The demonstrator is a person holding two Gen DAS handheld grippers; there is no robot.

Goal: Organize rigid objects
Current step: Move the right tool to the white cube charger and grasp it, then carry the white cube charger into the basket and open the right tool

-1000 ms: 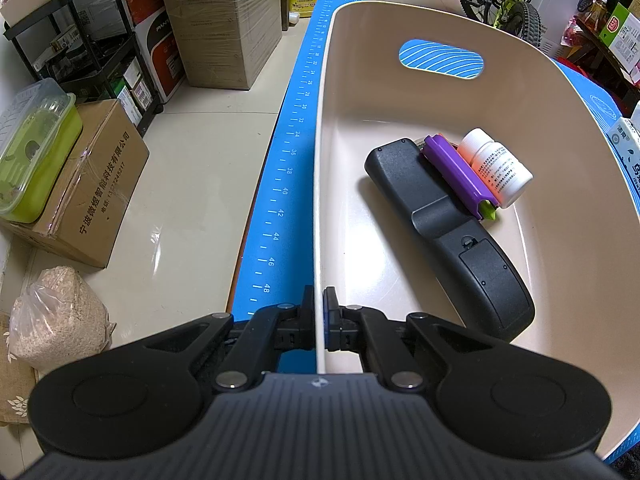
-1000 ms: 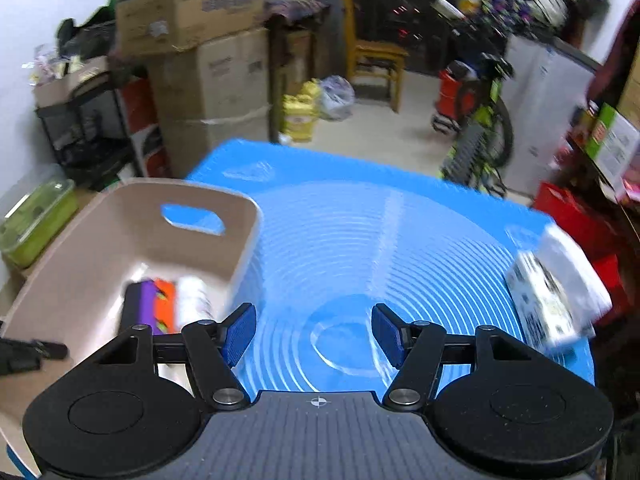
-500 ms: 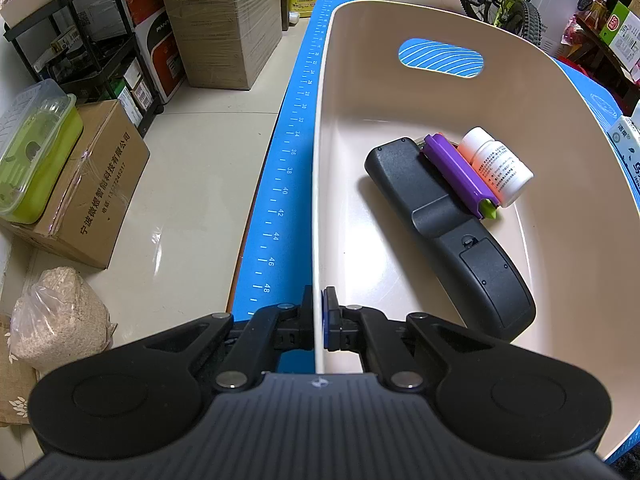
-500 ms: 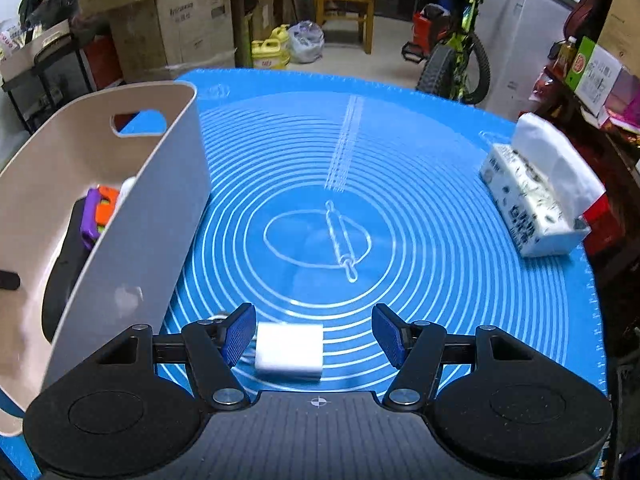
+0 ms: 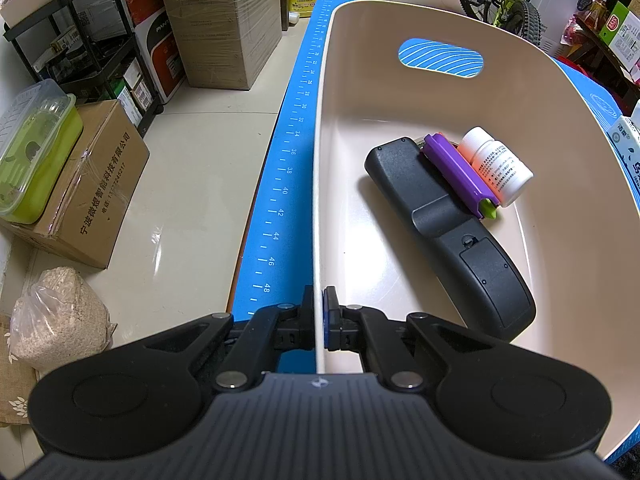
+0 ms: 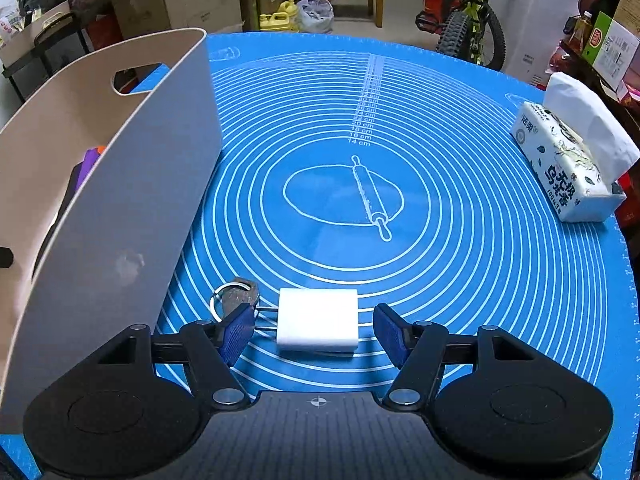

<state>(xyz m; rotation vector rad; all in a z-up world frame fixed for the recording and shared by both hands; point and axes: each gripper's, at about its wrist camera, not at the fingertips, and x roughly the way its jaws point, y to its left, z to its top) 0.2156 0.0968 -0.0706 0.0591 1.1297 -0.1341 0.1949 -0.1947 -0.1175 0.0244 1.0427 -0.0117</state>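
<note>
White charger (image 6: 318, 325) between parted right claw (image 6: 314, 334); keyring (image 6: 234, 298) beside; left claw (image 5: 319, 318) clamping bin (image 5: 320, 200).

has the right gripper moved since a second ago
Yes. The right gripper has come down toward the blue mat; its open jaws now flank the white charger, not in view a second ago.

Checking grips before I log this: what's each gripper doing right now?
Left gripper: shut on the bin's rim.
Right gripper: open, straddling the white charger, not gripping it.

Bright, sharp; fisheye edges, floor glare.
</note>
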